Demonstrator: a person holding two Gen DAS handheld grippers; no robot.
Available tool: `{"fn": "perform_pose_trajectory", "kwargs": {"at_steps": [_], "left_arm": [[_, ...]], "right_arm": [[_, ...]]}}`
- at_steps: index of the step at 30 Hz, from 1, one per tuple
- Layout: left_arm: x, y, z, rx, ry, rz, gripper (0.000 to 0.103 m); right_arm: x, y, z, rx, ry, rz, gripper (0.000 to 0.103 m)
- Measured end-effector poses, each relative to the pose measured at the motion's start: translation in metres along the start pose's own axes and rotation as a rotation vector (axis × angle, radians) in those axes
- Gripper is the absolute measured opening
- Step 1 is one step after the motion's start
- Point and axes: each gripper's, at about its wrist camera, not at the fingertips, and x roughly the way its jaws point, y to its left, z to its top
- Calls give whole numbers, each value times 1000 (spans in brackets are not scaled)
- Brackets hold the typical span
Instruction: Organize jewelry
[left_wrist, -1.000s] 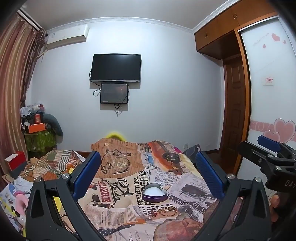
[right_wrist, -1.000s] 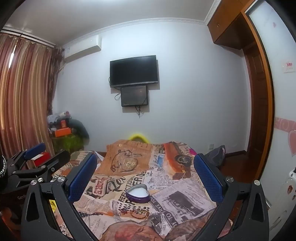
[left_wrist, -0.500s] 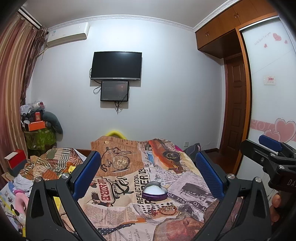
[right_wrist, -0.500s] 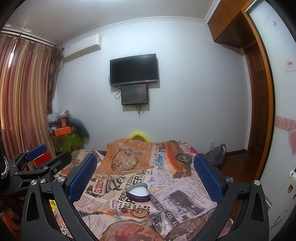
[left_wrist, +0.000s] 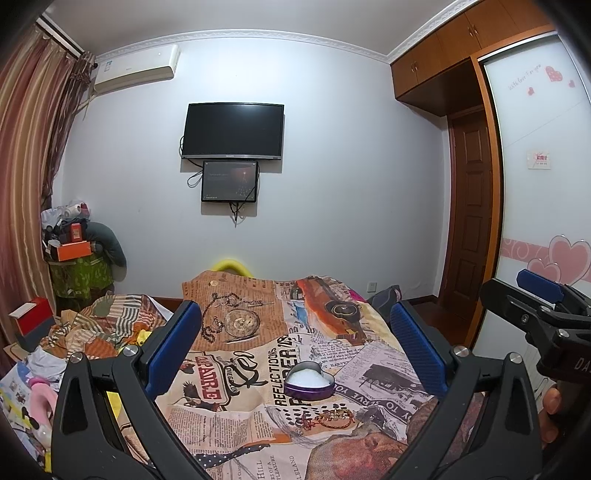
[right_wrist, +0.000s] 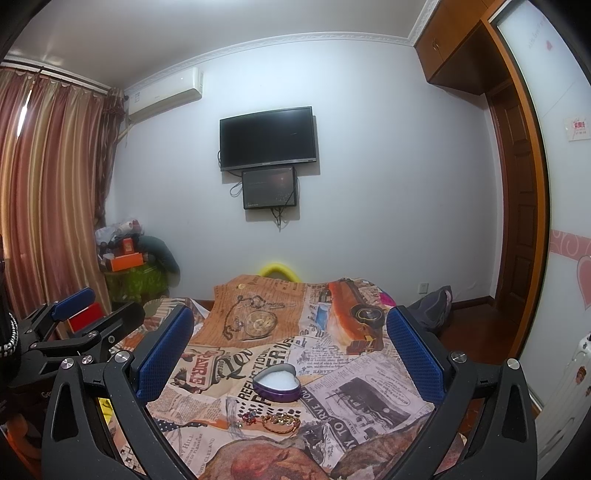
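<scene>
two grippers held wide above a heart-shaped tin and a bracelet on the bed

left wrist view: the left gripper (left_wrist: 295, 339) is being held wide apart, with nothing gripped and nothing touched between its blue, finely ribbed pads (left_wrist: 173, 343). a glossy purple heart-shaped tin (left_wrist: 309, 380) with a white, grainy-looking lining is being seen on the bedspread (left_wrist: 236, 398), a soft cloth printed with newspaper text, a pocket watch and an orange car. just in front of the tin, a gold and red beaded bracelet (left_wrist: 332, 416) is lying in a loose oval, apart from the tin's wall. a small tangle of darker jewelry beside it is too small to be made out. the right gripper (left_wrist: 532, 295) is being seen at the right edge, its black frame matte and angular, with a thumb showing beneath it. open cloth is being left on both sides of the tin.

right wrist view: the right gripper (right_wrist: 291, 339) is likewise being held wide and empty, its pads well clear of the cloth. the tin (right_wrist: 277, 382) and the bracelet (right_wrist: 280, 421) are lying between the two fingers, nearer the camera than the printed watch. the left gripper (right_wrist: 85, 314) is being seen at the left edge, spread apart too. the bed's far edge is being met by a white wall (right_wrist: 369, 184).
</scene>
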Motion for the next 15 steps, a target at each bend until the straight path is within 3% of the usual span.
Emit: {"fn": "perform_pose_trajectory", "kwargs": {"at_steps": [15], "left_arm": [[1, -3, 0, 1, 2, 2, 103]], "right_arm": [[-1, 1, -2, 0, 3, 3, 103]]}}
